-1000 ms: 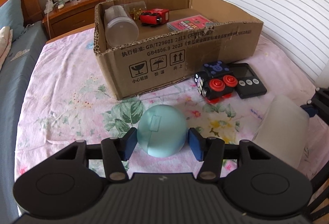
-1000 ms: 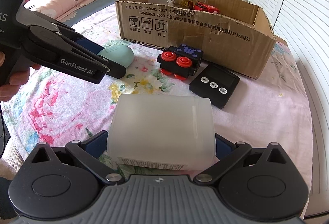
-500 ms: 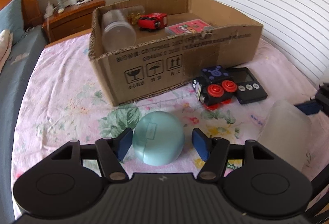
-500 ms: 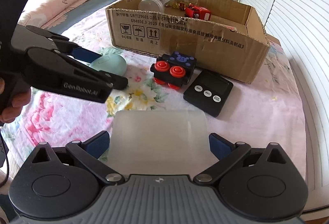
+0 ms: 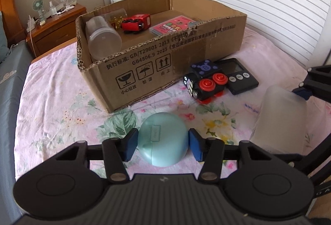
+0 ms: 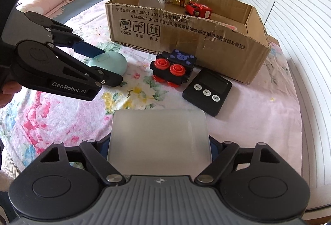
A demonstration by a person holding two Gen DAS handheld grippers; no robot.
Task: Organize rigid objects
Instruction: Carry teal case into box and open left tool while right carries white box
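Closing again since half a second ago, left fingers (image 5: 130, 146) pinch the teal case (image 5: 163, 139); right fingers (image 6: 215, 149) clamp the frosted box (image 6: 159, 138).

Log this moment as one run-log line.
left claw: shut on teal case | right claw: shut on frosted container | cardboard box: ahead on bed | both items outside the box

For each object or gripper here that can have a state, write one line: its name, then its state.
Left gripper: shut on the teal case.
Right gripper: shut on the frosted container.
Teal case: closed, gripped.
Frosted container: gripped at both sides.
Cardboard box: open-topped, partly filled.
Clear jar: in the box, on its side.
Timer: on the bedspread, outside the box.
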